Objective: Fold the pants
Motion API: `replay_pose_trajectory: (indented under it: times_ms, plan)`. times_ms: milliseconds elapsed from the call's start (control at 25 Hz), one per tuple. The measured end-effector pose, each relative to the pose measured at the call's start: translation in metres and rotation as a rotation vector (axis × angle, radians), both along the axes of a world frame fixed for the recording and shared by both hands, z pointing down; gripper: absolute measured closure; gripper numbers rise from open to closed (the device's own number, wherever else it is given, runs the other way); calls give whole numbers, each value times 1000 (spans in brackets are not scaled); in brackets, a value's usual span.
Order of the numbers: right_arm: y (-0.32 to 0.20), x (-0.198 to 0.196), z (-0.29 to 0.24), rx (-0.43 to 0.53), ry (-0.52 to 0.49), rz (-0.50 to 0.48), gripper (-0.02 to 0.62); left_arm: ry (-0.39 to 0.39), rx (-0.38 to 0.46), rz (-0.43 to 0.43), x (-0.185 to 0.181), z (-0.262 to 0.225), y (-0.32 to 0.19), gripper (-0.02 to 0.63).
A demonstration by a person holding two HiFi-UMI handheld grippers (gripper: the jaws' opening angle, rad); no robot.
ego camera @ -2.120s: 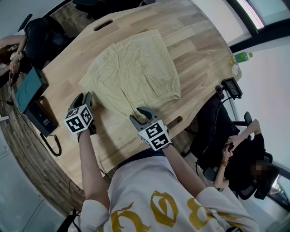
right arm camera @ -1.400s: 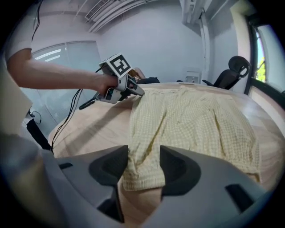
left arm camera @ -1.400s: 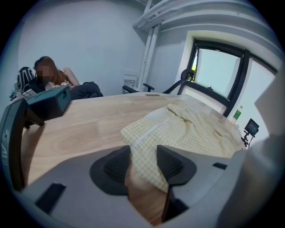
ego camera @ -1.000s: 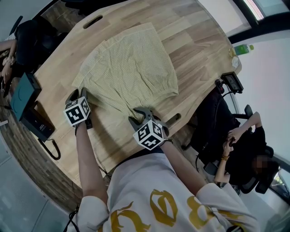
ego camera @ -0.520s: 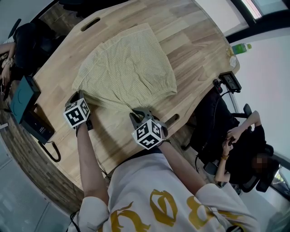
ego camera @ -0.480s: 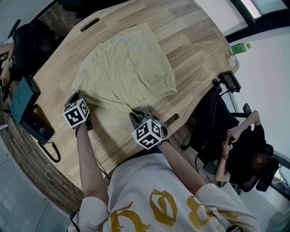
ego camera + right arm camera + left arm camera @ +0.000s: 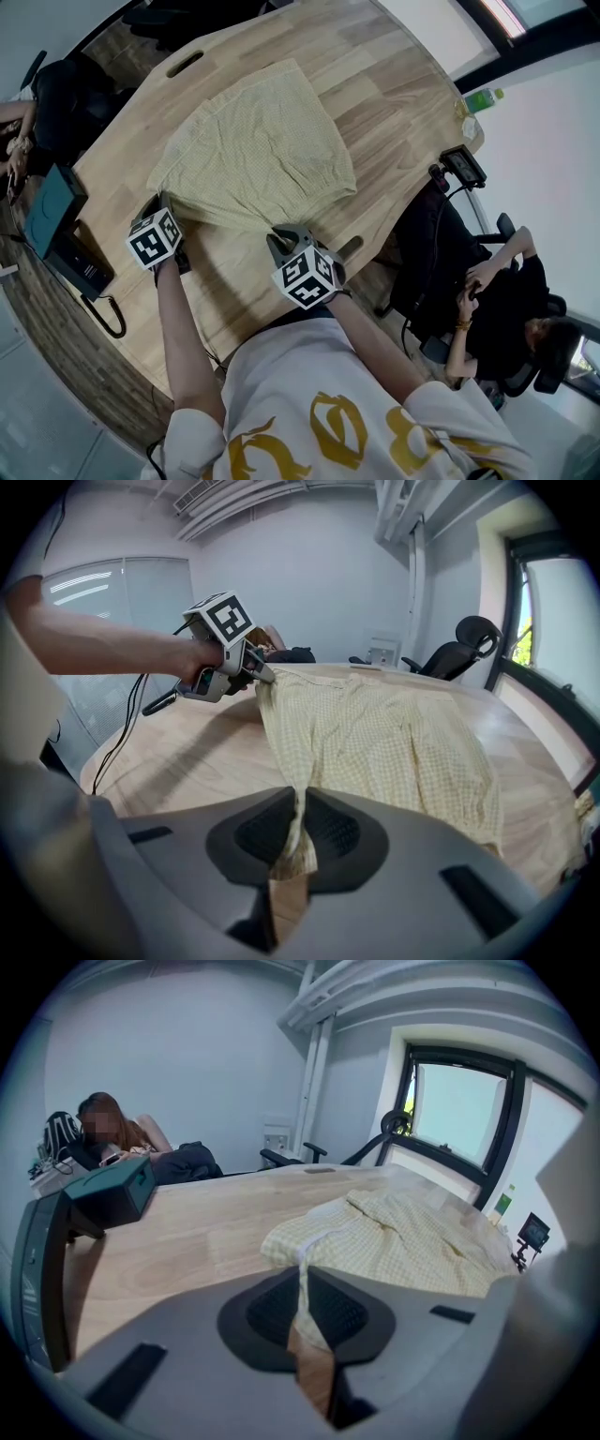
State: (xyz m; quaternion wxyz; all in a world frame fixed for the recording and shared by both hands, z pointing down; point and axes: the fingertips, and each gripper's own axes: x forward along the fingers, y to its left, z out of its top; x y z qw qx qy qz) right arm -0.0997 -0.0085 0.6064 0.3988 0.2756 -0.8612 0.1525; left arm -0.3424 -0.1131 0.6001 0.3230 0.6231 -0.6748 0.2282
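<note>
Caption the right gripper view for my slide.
Right gripper and left gripper, jaws just closed, pinch one edge of the yellow pants.

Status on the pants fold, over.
Left gripper and right gripper just closed on pants, near edge. Spread flat on table, not yet folded. Nothing blocking.

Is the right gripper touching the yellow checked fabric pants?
Touching: in the right gripper view the right gripper, jaws just closed, pinches the edge of the pants.

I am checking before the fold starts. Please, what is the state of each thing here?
Pants: spread out, not yet folded, near edge pinched at two places.
Left gripper: jaws just closed, shut on the pants edge.
Right gripper: jaws just closed, shut on the pants edge.
Bottle: upright.
</note>
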Motion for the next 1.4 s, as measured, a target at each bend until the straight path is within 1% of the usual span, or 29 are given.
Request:
replay_pose_trajectory:
  times_ms: [160,360,600,720,1080,1200,1400]
  plan:
    - [4,-1,-10,4,-12,-13,561,14,26,-2,0,-15,3,577]
    - [18,-5,-17,-37,-40,-23,561,53,54,-31,-4,-32,14,575]
    - [29,-15,-33,-31,-68,-29,561,53,92,-36,-12,-51,23,577]
    - [39,-20,-39,-32,-89,-32,561,54,97,-47,-18,-56,32,577]
    - [66,-39,-53,-55,-133,-60,561,69,144,-63,-30,-76,49,577]
    - [73,-43,-61,-74,-169,-77,561,73,160,-75,-34,-84,54,577]
    - [77,-44,-71,-72,-189,-66,561,84,179,-63,-33,-95,54,577]
